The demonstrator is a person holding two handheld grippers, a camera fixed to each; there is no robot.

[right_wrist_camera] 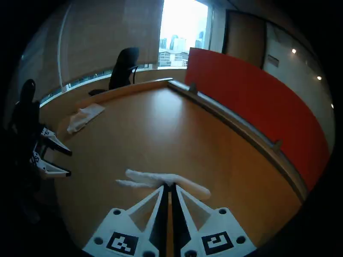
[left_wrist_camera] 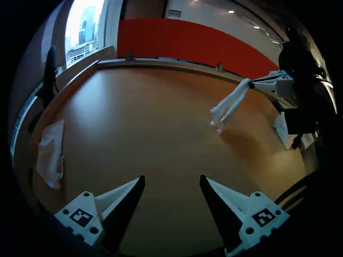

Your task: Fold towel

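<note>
Pick-up step. My right tool (right_wrist_camera: 170,187) is clamped on the white towel (right_wrist_camera: 163,177), which hangs bunched above the wooden surface (right_wrist_camera: 171,128). Left tool (left_wrist_camera: 171,180) gapes, empty. Next, I judge: spread it flat, take a corner.

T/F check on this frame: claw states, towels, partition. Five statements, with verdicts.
1. The right claw is shut on a towel. True.
2. The left claw is shut too. False: it is open and holds nothing.
3. A second towel lies on the table. True.
4. The partition along the table's far edge is blue. False: it is red.
5. The gripped towel lies spread flat on the table. False: in the left gripper view it hangs from the right claw.
</note>
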